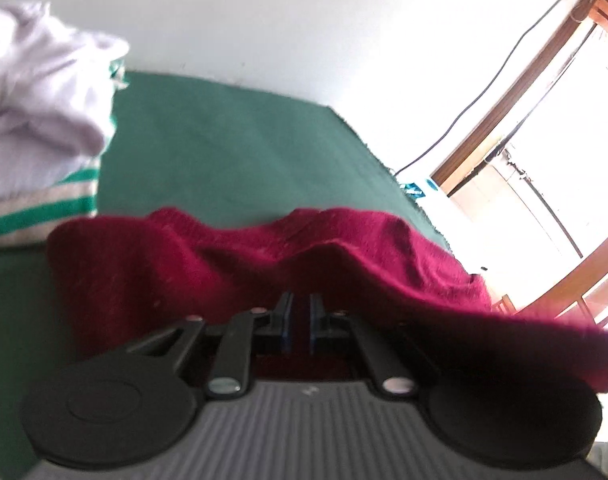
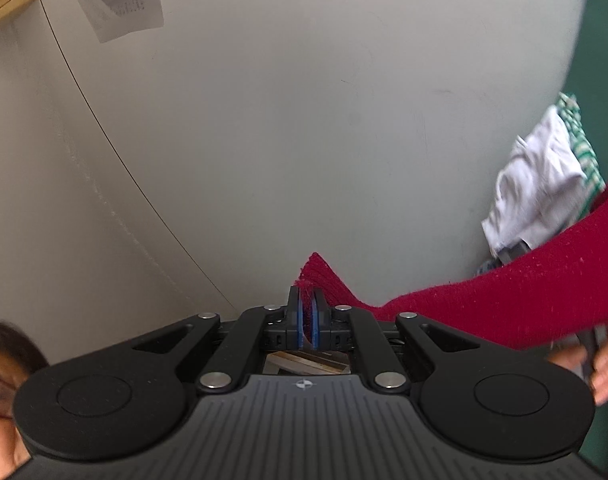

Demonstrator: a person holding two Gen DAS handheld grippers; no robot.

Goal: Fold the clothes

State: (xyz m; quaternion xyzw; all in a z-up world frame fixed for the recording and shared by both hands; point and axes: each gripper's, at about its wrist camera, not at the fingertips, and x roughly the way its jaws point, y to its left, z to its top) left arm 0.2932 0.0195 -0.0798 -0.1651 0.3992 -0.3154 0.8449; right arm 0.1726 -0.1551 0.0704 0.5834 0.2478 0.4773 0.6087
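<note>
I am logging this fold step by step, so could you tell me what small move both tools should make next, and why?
Probably lower both together toward the green cloth to lay the red sweater flat. The right tool pinches a red corner up against the wall, the left tool appears shut on the fabric, and the sweater sags between them.

The left gripper (image 1: 300, 312) is seen pointed forward and level, its two blue-padded fingers (image 1: 286, 320) drawn near to each other with a narrow gap left between; their tips are hidden under red knit cloth (image 1: 208, 264), so a grip cannot be confirmed. The right gripper (image 2: 307, 304) is tilted upward, its blue pads (image 2: 301, 322) pressed together on a corner of the same cloth. At the right edge of the right wrist view, a hand (image 2: 601, 364) is seen wrapped around a dark handle. Neither arm is shown.
</note>
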